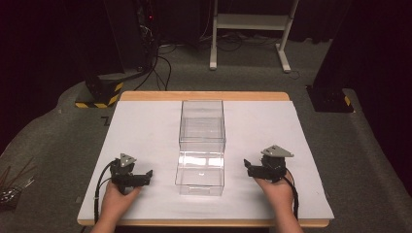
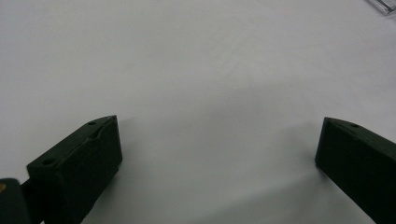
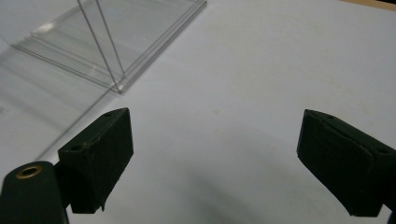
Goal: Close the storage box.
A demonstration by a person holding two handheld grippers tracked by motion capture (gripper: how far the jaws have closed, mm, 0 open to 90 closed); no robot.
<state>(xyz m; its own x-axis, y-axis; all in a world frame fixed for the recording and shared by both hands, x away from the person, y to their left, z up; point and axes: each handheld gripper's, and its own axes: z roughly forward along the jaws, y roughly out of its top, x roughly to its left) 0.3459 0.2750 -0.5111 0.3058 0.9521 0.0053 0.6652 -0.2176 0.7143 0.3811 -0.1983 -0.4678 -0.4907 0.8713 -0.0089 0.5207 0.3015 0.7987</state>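
So there's a clear plastic box (image 1: 202, 145) sitting pretty much dead centre on the bench (image 1: 204, 96), long and rectangular, running from near to far. It looks like two see-through parts: a taller shell at the far end and a lower tray-like part at the near end, with glossy walls that catch the light in white streaks. The bench top is pale wood at the edges with a big matte white sheet (image 1: 141, 136) covering most of it, smooth and flat with no visible texture.

The left gripper (image 1: 145, 175) rests low on the sheet, left of the box's near end, well apart from it, held in the person's left hand (image 1: 116, 196). Its jaws are spread wide with nothing between them, chunky black blocks with slanted tips and a dull, slightly rubbery look in the left gripper view.

The right gripper (image 1: 248, 167) mirrors it on the right side of the box, near it but not touching, held by the right hand (image 1: 277, 191). Its jaws are spread wide too, empty, same blocky matte black shape. In the right gripper view the box's clear corner (image 3: 119, 86) sits just beyond the left-hand jaw, thin edges and stacked layers of its base showing.

Both grippers carry a grey three-cornered plate on top.
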